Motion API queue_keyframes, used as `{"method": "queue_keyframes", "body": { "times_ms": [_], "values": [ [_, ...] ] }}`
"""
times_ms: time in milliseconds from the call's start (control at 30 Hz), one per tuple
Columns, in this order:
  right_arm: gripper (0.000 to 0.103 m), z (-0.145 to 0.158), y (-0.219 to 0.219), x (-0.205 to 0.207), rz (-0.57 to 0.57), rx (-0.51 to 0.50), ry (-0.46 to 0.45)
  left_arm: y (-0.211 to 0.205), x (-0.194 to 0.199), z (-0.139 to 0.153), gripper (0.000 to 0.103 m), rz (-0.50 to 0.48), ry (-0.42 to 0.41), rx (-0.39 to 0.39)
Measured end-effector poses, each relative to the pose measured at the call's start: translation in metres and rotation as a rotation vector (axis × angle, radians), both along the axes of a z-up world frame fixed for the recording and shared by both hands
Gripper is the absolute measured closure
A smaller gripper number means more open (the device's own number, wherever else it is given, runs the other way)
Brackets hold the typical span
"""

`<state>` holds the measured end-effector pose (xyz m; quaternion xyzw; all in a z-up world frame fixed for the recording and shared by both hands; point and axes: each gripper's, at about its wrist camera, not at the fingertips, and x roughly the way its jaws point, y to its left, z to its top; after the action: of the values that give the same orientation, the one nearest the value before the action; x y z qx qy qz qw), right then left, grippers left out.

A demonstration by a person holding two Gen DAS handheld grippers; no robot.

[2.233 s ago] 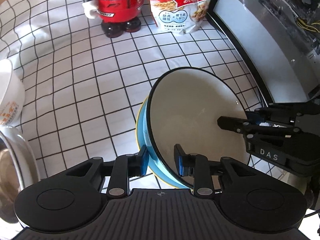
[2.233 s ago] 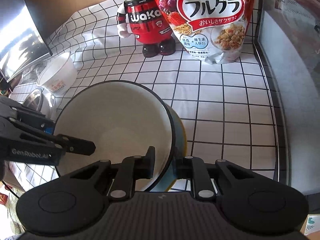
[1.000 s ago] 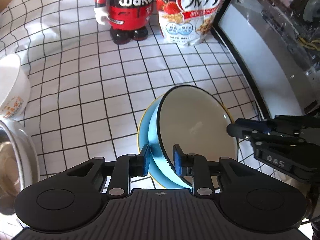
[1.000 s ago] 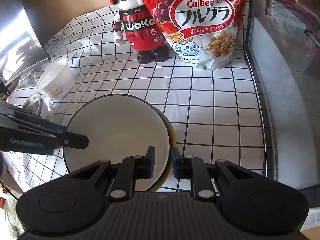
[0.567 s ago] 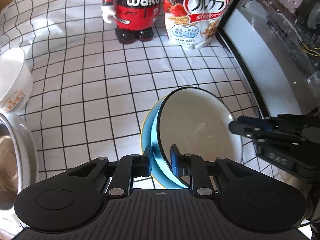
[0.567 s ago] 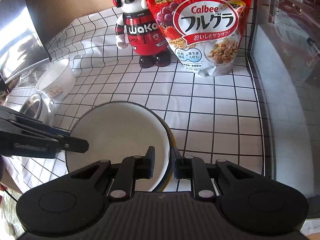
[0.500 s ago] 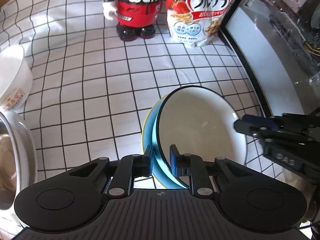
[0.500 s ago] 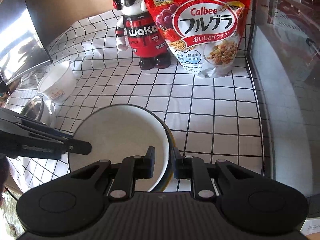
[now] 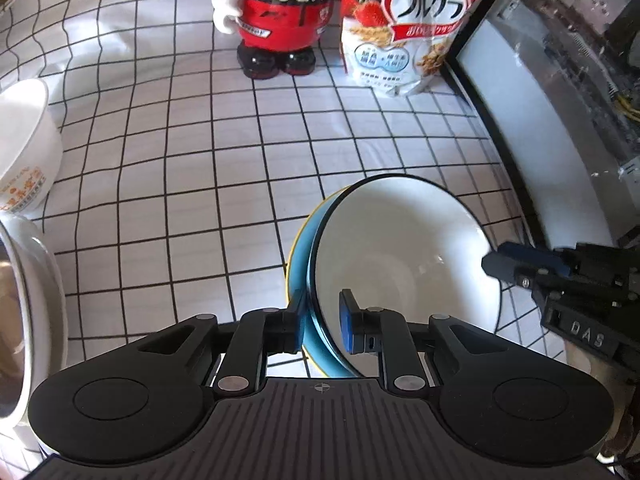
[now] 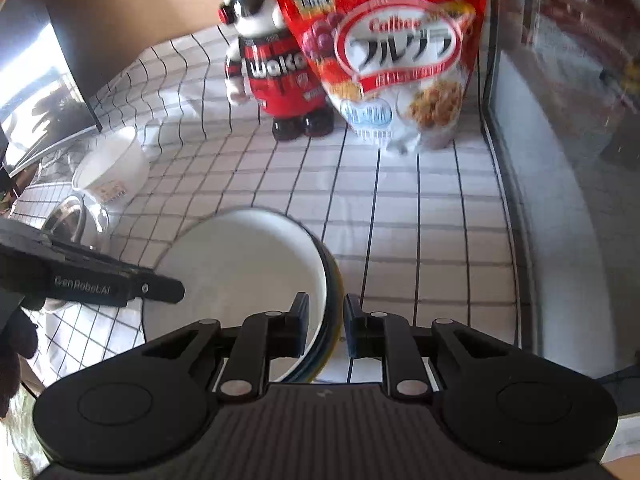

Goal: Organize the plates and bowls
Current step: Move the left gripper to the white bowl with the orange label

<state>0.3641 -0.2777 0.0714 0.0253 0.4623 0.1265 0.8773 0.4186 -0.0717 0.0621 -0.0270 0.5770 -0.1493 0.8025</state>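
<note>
A blue bowl (image 9: 400,260) with a white inside and a dark rim sits nested in a yellow-rimmed bowl (image 9: 289,276) on the checked cloth. My left gripper (image 9: 323,322) is shut on the blue bowl's near-left rim, one pad outside and one inside. On the opposite rim, my right gripper (image 10: 326,320) holds both the blue bowl (image 10: 240,272) and the yellow edge (image 10: 341,300) between its pads. Its jaws are starting to open. Each view shows the other gripper's tip at the far rim: the right one (image 9: 516,264) and the left one (image 10: 172,290).
A small white bowl (image 9: 24,160) and a steel bowl (image 9: 24,300) stand at the left edge. At the back are a red figure (image 9: 276,12) and a cereal bag (image 9: 408,28). A metal case (image 9: 540,100) walls off the right side.
My left jaws have narrowed onto the bowl's rim. The bowl has tipped back toward level. The right wrist view has shifted slightly and is blurred.
</note>
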Motion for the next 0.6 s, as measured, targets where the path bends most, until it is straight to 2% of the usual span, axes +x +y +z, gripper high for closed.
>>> {"method": "queue_keyframes", "body": {
  "times_ms": [133,267,333,400,500,533,600],
  "values": [
    [0.065,0.019,0.007,0.002,-0.017,-0.008,-0.076,0.017,-0.004,0.017,0.082,0.013,-0.036,-0.069],
    [0.062,0.034,0.029,0.012,-0.023,-0.030,-0.149,0.050,-0.001,0.035,0.082,0.052,-0.102,-0.116],
    [0.057,0.040,0.047,0.018,-0.018,-0.034,-0.176,0.073,0.006,0.044,0.082,0.072,-0.135,-0.123],
    [0.044,0.045,0.069,0.024,-0.009,-0.040,-0.195,0.105,0.016,0.053,0.082,0.103,-0.175,-0.123],
    [0.037,0.050,0.112,0.035,0.026,-0.071,-0.236,0.168,0.034,0.067,0.082,0.206,-0.257,-0.108],
    [0.034,0.052,0.129,0.039,0.045,-0.079,-0.250,0.189,0.040,0.072,0.082,0.232,-0.319,-0.098],
    [0.030,0.057,0.163,0.048,0.077,-0.094,-0.278,0.232,0.054,0.077,0.082,0.307,-0.363,-0.065]
  ]
}}
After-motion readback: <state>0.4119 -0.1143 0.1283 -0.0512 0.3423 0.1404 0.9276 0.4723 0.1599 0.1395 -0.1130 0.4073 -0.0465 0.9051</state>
